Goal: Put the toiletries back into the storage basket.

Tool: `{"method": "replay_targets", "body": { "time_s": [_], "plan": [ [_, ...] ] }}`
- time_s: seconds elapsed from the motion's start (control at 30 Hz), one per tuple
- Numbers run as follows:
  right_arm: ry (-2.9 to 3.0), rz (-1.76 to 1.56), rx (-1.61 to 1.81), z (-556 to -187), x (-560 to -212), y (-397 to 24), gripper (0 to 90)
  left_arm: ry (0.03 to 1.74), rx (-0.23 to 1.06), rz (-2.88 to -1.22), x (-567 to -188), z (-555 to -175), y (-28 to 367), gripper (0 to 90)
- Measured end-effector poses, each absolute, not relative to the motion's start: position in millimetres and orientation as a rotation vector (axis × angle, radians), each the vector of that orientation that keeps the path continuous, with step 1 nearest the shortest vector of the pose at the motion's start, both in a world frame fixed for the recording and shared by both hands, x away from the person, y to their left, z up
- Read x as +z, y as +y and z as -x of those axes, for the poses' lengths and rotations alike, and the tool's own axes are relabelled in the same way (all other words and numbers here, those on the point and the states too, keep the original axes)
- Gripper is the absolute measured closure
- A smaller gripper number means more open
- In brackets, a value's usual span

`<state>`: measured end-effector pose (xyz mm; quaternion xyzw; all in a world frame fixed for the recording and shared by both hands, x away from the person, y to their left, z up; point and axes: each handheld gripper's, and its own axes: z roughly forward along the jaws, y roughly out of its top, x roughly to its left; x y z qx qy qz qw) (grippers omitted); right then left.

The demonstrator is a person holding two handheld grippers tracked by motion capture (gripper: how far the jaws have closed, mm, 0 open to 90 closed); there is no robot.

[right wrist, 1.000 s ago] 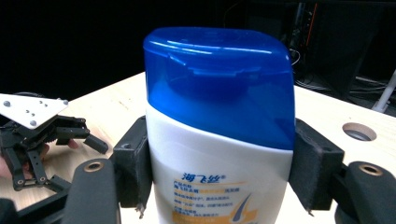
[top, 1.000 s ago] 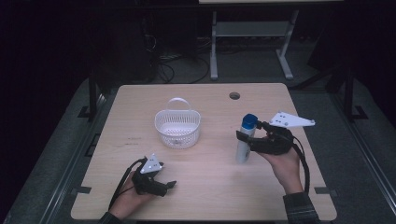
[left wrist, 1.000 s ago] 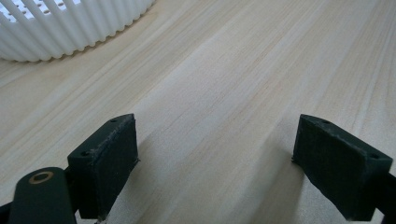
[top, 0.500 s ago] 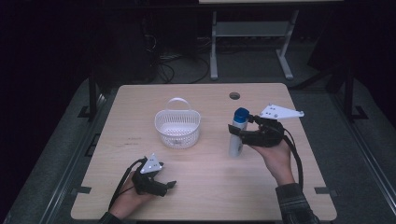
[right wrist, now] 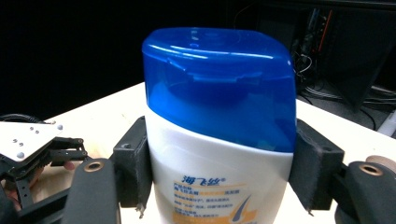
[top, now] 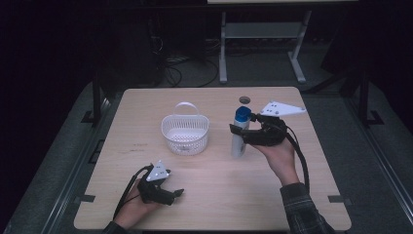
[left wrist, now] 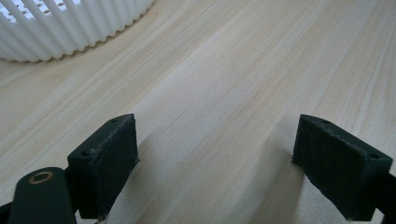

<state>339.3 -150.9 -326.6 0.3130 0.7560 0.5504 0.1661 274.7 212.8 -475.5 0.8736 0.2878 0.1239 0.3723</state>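
Because the right gripper [top: 242, 130] clamps the bottle [top: 239, 136] just below its blue cap [right wrist: 219, 84], with one black pad pressed on each flank in the right gripper view, the bottle stands upright and looks easy to carry without tipping. It sits to the right of the white basket [top: 185, 134], near it but not touching, its base at or just above the table [top: 302, 195]; which of the two I cannot tell. This high grip probably leaves the lower body free to go down into the basket, which I judge to be where it is headed.

Meanwhile the left gripper [top: 170, 194] rests low on the table, in front of the basket and a little to its left, jaws spread wide over bare wood with nothing between them; the basket's ribbed wall [left wrist: 70, 28] shows beyond it.

Compared with a second ago, the bottle and right gripper have shifted farther from the person and slightly closer to the basket, while the left gripper has not moved.
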Motion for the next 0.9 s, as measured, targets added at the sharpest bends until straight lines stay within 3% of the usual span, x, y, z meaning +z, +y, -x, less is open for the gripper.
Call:
{"method": "replay_targets", "body": {
  "time_s": [0.9],
  "plan": [
    [2.171,-0.847,1.562,-370.0,-311.0,-105.5,33.2,0.735,0.319,-2.241,-475.6,-274.9,212.9,12.8]
  ]
}}
